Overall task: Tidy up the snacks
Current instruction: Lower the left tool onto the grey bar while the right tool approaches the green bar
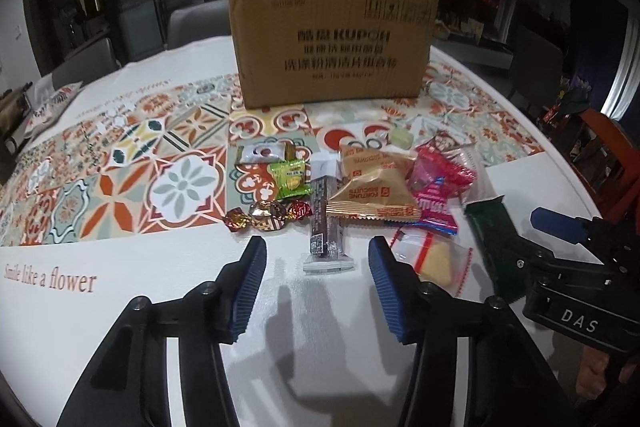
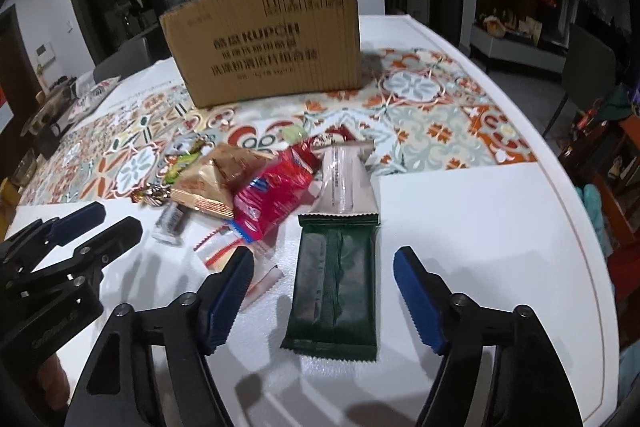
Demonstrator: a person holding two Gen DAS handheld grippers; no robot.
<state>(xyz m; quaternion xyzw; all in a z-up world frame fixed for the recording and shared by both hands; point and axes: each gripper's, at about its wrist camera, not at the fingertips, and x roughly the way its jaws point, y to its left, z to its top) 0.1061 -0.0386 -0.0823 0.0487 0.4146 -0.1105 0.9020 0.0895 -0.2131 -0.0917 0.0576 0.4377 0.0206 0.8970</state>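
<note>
A pile of snacks lies on the table in front of a brown cardboard box (image 1: pixel 334 41) (image 2: pixel 266 41). My left gripper (image 1: pixel 318 251) is open, with a dark brown snack bar (image 1: pixel 325 223) just ahead between its fingertips. Beside it lie gold biscuit packets (image 1: pixel 376 193), a red-pink packet (image 1: pixel 434 187), a green candy (image 1: pixel 289 179), foil-wrapped candies (image 1: pixel 266 215) and a clear packet with a yellow cake (image 1: pixel 434 259). My right gripper (image 2: pixel 324 257) is open, and a dark green packet (image 2: pixel 338 279) lies flat between its fingers. The right gripper also shows in the left wrist view (image 1: pixel 568 239).
The table (image 2: pixel 460 227) is white with a patterned tile runner (image 1: pixel 120 163); its curved edge runs along the right. A clear tube-like packet (image 2: pixel 344 175) lies beyond the green packet. Chairs and shelves stand behind the table. My left gripper shows in the right wrist view (image 2: pixel 96 223).
</note>
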